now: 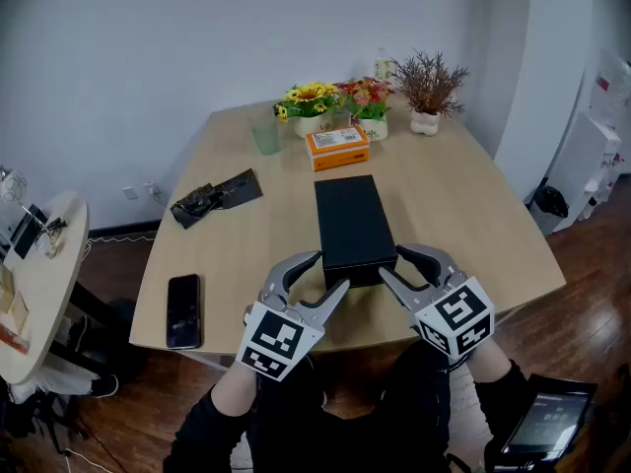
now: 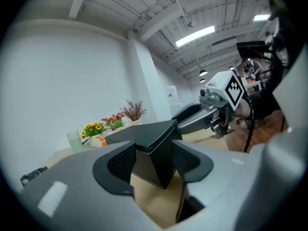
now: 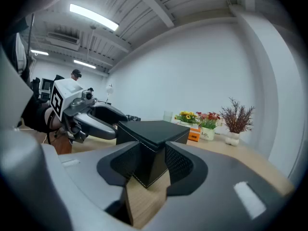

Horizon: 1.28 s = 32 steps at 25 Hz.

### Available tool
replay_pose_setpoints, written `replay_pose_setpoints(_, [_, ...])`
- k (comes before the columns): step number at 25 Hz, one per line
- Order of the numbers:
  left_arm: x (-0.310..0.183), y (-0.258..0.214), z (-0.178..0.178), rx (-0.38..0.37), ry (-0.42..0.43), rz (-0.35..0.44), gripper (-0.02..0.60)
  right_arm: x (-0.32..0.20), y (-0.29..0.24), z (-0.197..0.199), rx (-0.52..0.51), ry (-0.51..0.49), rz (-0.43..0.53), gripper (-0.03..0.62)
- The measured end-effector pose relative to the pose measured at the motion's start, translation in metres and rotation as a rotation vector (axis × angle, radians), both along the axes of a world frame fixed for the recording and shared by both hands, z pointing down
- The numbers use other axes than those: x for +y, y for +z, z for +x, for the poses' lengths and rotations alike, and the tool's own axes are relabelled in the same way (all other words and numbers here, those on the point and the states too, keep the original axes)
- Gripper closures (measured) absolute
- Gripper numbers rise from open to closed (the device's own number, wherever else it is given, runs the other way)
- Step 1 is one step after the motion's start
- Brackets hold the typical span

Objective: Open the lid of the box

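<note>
Box near corners straddled by level left claw, right claw.

Black box, orange carton, pale wood-grain table.

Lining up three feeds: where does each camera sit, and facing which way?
Head view: on the person's head, steeply down at table, black box; left claw, right claw, forearms show.
Left gripper view: on left claw, along its jaws at a box corner; right claw beyond.
Right gripper view: on right claw, likewise; left claw beyond.
Shared: box, flowers.
</note>
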<state>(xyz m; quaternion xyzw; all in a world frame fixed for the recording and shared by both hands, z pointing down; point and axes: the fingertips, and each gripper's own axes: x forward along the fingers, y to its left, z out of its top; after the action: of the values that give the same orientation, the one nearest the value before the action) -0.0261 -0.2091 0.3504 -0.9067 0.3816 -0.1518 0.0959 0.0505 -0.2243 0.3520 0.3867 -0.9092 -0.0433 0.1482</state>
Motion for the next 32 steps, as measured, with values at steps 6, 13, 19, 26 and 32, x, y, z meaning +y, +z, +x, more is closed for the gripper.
replay_pose_setpoints(6, [-0.004,-0.003,-0.001,0.022,-0.004,0.014,0.368,-0.004,-0.002,-0.001,0.007,0.021,-0.005,0.435])
replay_pose_setpoints(13, [-0.004,-0.002,0.0,0.004,-0.002,0.02,0.368,-0.006,-0.01,0.0,-0.055,0.005,-0.06,0.441])
replay_pose_setpoints(19, [-0.003,-0.001,0.0,-0.022,0.005,0.028,0.368,0.0,-0.015,-0.004,0.202,0.045,0.247,0.425])
replay_pose_setpoints(26, [0.003,-0.051,0.013,-0.196,0.086,0.192,0.371,0.001,-0.034,-0.007,0.204,-0.012,0.226,0.421])
replay_pose_setpoints(32, [-0.006,-0.054,0.028,-0.342,0.082,0.237,0.409,0.007,-0.091,-0.034,0.149,-0.122,0.28,0.462])
